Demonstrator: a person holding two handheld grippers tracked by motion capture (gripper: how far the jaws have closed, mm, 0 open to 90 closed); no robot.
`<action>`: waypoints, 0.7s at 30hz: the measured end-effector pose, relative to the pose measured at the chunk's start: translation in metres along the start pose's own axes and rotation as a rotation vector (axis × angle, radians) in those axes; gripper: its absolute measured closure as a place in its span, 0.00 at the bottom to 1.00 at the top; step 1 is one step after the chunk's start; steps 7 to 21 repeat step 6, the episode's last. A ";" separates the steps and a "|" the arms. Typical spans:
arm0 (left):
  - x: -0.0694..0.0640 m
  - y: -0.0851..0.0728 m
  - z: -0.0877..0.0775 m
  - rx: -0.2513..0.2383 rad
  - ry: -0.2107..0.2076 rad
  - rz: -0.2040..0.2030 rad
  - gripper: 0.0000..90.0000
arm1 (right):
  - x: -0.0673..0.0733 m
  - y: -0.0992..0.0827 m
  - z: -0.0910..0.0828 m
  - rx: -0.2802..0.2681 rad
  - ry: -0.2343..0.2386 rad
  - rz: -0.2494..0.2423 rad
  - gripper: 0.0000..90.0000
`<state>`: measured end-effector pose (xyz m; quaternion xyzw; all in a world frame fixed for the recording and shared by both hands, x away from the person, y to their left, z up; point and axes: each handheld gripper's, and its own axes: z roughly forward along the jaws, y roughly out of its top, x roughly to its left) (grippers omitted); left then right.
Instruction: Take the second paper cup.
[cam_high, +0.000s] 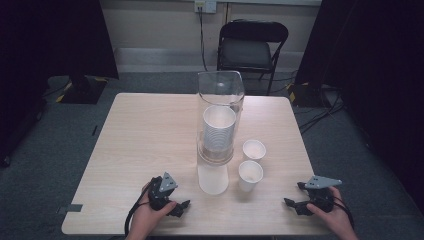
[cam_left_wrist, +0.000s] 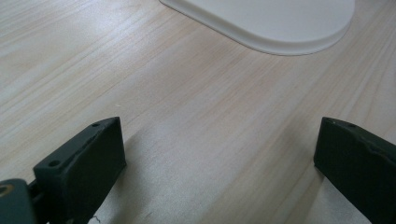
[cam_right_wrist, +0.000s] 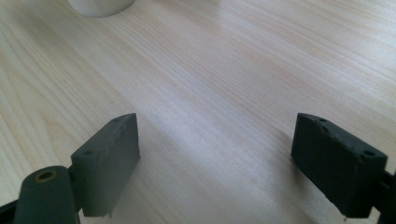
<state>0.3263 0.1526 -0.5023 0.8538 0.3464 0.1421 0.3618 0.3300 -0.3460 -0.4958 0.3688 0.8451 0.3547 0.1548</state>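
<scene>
A tall clear container (cam_high: 220, 95) stands upright mid-table with a stack of white paper cups (cam_high: 218, 132) inside it. A white rounded base (cam_high: 213, 179) juts out at its near side. Two loose white cups (cam_high: 254, 149) (cam_high: 250, 174) stand upright just right of it. My left gripper (cam_high: 184, 205) rests low over the table near the front edge, left of the base, open and empty. In the left gripper view the gripper (cam_left_wrist: 219, 144) faces the white base (cam_left_wrist: 271, 23). My right gripper (cam_high: 292, 204) sits near the front right, open and empty. The right gripper view has the gripper (cam_right_wrist: 215, 140) over bare wood, a cup's foot (cam_right_wrist: 100, 5) ahead.
The light wooden table (cam_high: 145, 145) has bare wood on its left half and along the front. A black folding chair (cam_high: 252, 45) stands behind the table. Dark curtains hang at both sides, and cables (cam_high: 320, 112) lie on the floor at the right.
</scene>
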 end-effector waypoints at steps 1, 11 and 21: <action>0.000 0.000 0.000 0.000 0.000 0.000 0.02 | 0.000 -0.001 0.000 -0.008 -0.001 0.005 0.17; 0.000 0.000 0.000 0.001 0.000 0.000 0.02 | 0.000 -0.005 0.000 -0.035 -0.009 -0.002 0.16; 0.000 0.000 0.000 0.001 0.000 0.000 0.02 | 0.000 -0.005 0.000 -0.035 -0.009 -0.002 0.16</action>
